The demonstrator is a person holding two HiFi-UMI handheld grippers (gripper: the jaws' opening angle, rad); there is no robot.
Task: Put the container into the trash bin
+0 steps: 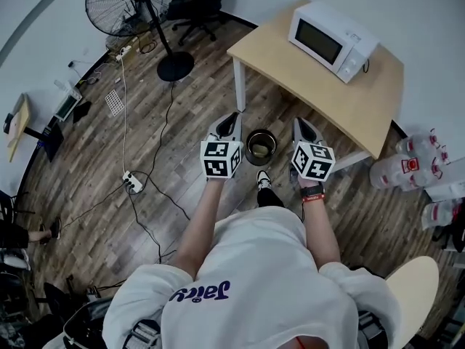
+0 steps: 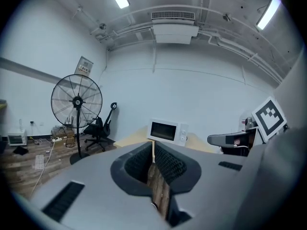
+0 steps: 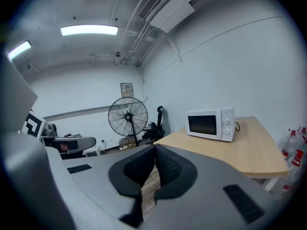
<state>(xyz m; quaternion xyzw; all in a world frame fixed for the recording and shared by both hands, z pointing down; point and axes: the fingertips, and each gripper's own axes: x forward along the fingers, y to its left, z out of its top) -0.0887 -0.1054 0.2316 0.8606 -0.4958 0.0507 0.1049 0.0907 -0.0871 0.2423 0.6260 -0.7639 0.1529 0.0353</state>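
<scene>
— How are the two tools seen?
— The left gripper [image 2: 153, 146] is shown shut, its ribbed pads brought together with nothing held between them. The right gripper [image 3: 154, 150] is likewise closed on nothing. Both are held side by side above the wooden floor [image 1: 109, 195].
— And where is the container found?
— A pale shape, taken to be the container [image 1: 261, 149], is seen inside the round trash bin [image 1: 248, 142]. The bin is set on the floor between the two grippers, near a leg of the table [image 1: 349, 100].
</scene>
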